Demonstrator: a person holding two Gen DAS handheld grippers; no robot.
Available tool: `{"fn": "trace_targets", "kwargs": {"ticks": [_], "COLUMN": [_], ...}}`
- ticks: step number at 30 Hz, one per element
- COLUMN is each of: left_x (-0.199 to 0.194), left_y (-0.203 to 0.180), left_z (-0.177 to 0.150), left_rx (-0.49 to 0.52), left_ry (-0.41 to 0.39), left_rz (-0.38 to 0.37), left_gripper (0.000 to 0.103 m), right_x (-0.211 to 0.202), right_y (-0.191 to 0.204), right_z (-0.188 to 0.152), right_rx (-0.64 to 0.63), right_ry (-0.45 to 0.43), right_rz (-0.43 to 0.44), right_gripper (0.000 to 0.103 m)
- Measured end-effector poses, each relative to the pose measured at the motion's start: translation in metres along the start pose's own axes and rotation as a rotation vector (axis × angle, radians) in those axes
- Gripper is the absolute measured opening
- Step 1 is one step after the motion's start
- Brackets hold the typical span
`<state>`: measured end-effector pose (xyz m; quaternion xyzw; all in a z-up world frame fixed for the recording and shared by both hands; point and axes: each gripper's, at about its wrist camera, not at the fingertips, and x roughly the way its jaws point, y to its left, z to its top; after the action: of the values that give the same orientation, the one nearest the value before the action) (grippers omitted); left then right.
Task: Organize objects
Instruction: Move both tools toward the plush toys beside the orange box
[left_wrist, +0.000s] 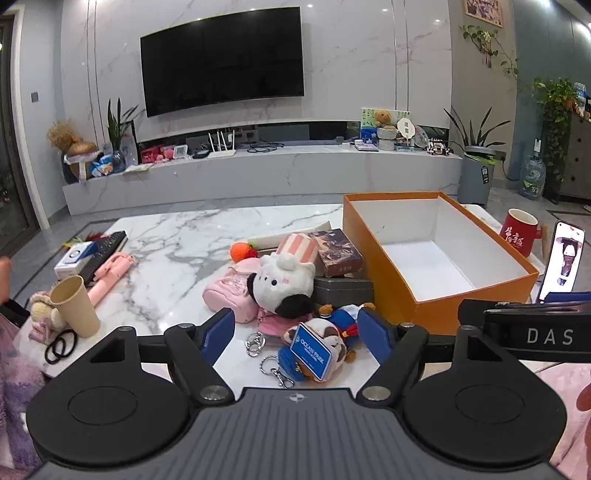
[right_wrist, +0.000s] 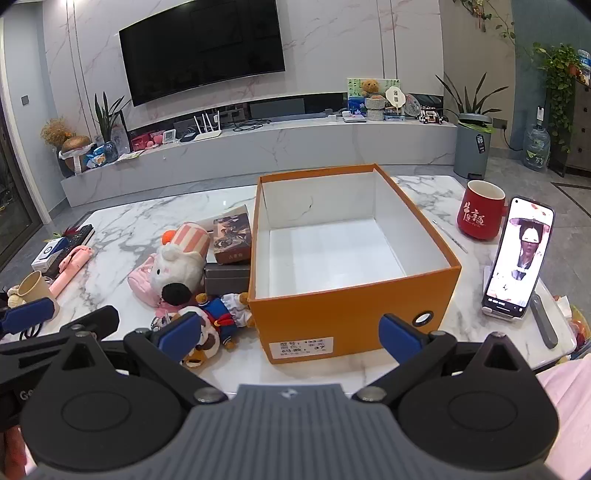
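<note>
Toys (left_wrist: 314, 347) heaped by the counter's (left_wrist: 166, 243) near edge wait between the left gripper's (left_wrist: 297, 332) wide, empty jaws, likely the first pick; right gripper (right_wrist: 291, 332), equally wide, faces the empty orange box (right_wrist: 351, 317) just beyond, probably their destination.

A blue card tag (left_wrist: 309, 355) on the small plush keychain (left_wrist: 334, 341) reads "OCEAN PARK". White letters "DAS" show on a black gripper body (left_wrist: 546, 336) at the right edge of the left wrist view. The white label (right_wrist: 302, 347) on the orange box (right_wrist: 354, 314) carries printed lines; only "37" is legible. The red mug (right_wrist: 480, 212) bears white brush characters, not legible.
</note>
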<state>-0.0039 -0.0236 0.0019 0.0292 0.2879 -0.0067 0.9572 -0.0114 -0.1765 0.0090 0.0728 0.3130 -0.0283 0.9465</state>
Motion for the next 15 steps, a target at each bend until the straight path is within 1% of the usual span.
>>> {"fn": "trace_targets", "kwargs": {"ticks": [3, 15], "left_x": [-0.0007, -0.0009], "left_y": [0.0006, 0.0005], "left_z": [-0.0006, -0.0027], "left_rx": [-0.006, -0.012], "left_ry": [0.001, 0.014], "left_rz": [-0.009, -0.013], "left_gripper": [0.085, 0.085], "right_x": [0.0013, 0.0005], "right_y": [0.0025, 0.0018], "right_z": [-0.0005, -0.003], "right_rx": [-0.002, -0.011], "right_ry": [0.003, 0.009], "right_rz": [-0.003, -0.011], "right_gripper": [0.102, 0.102]}}
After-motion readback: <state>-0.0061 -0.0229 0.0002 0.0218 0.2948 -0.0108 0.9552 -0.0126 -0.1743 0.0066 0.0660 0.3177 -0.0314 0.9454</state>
